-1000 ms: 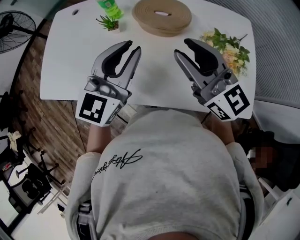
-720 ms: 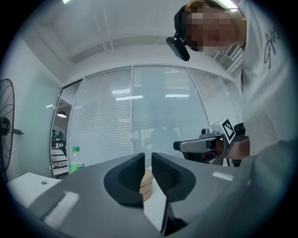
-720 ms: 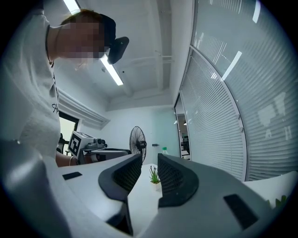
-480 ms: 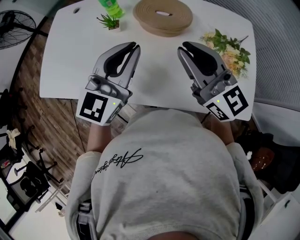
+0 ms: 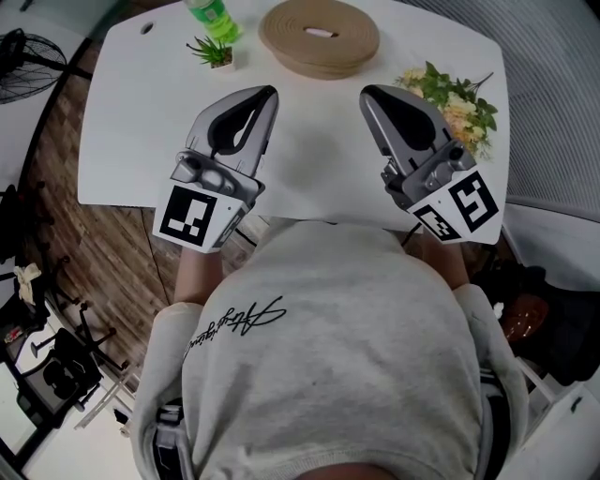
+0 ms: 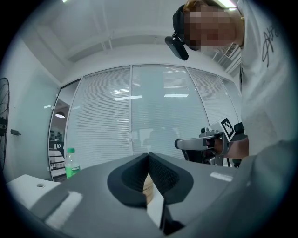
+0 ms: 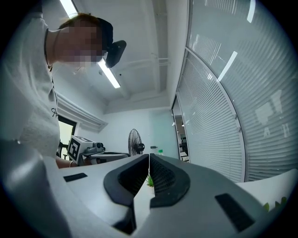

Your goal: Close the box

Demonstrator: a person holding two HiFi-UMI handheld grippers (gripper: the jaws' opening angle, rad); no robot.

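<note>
A round tan box [image 5: 320,36] with a flat lid lies at the far middle of the white table [image 5: 141,112]. My left gripper [image 5: 271,91] hangs over the table's near part, well short of the box. Its jaws are closing the last bit and meet at the tips, with nothing between them. My right gripper [image 5: 366,92] is level with it to the right, its jaws also closing onto each other, empty. In the left gripper view the left gripper [image 6: 148,154] has its tips touching, and the right gripper view shows the same of the right gripper [image 7: 149,155].
A green bottle [image 5: 208,13] and a small potted plant [image 5: 215,52] stand at the far left of the table. A bunch of flowers [image 5: 450,98] lies at the right edge. A fan [image 5: 28,56] stands on the floor to the left.
Both grippers' jaws have closed from partly open to tips touching. Both grippers have stayed over the same part of the table.
</note>
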